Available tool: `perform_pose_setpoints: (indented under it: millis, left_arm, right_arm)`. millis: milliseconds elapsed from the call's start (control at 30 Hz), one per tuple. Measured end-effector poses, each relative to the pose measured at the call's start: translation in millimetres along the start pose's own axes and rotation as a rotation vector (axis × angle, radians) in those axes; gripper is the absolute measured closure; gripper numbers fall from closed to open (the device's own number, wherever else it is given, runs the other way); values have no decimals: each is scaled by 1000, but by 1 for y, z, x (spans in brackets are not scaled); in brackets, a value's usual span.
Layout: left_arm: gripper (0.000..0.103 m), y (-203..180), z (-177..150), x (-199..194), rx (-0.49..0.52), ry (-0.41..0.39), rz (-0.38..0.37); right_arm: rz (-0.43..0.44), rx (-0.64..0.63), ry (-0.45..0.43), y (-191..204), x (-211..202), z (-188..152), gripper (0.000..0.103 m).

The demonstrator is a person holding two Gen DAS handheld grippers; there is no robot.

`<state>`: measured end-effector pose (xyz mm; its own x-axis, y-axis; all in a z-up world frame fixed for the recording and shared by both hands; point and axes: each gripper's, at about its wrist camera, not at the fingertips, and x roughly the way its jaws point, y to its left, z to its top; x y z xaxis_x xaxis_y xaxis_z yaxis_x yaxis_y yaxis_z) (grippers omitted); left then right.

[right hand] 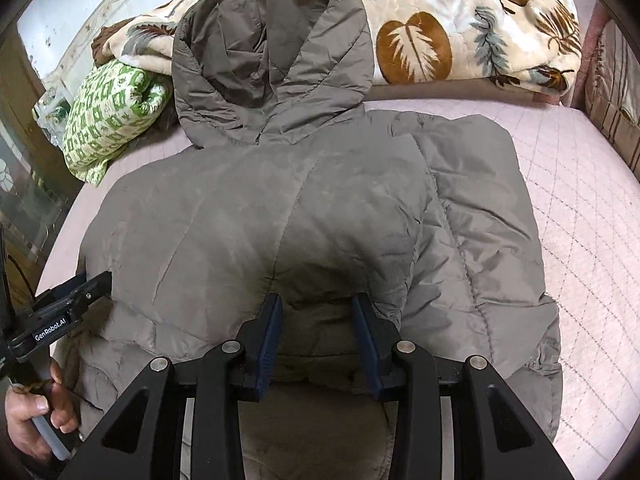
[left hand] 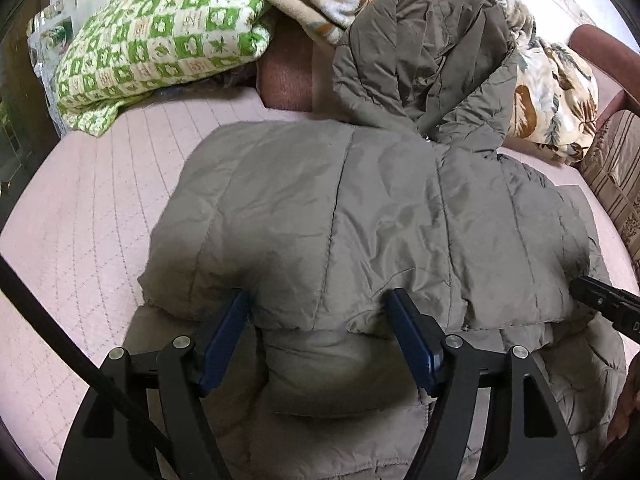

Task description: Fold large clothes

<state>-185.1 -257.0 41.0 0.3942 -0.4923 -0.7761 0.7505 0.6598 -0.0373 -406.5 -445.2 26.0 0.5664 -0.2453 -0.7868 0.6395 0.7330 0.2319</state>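
Note:
A grey-brown quilted hooded jacket lies on the pink bed cover, its lower part folded up over its body; it also shows in the right wrist view. Its hood rests against the bedding at the back. My left gripper is open, its blue pads on either side of the folded edge. My right gripper is open less wide, its pads at the same folded edge further right. The right gripper's tip shows in the left view, and the left gripper in the right view.
A green-and-white patterned quilt and a leaf-print blanket are piled at the back of the bed. The pink quilted bed cover lies bare to the left and right. A striped cushion stands at the right edge.

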Motion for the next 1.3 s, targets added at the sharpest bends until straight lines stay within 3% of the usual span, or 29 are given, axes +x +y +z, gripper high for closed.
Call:
perform_pose_setpoints:
  millis: [133,267,600,833,1033,1300]
  left_arm:
    - [31,-4,7,-23,30,-105,20]
    - [31,-8,15,-37,17,-167,-25]
    - [31,-18,7,1,84,-30,9]
    - [31,-20,5,-1,93,-39,12]
    - [31,-22,12,-23,82,-118,-21]
    - [31,-19,10,-14,78,-88,-4]
  right_arm:
    - [27,-9,-47,6,-23,1,63]
    - [18,-57,-108,12,-39,0,63]
    - [9,-41,-44,6,-16,1,63]
    - [6,-29,-3,2,-1,-2,62]
    - [20,-26,-23,5,-12,-2,62]
    - [19,-50,-66,11,-23,-1,62]
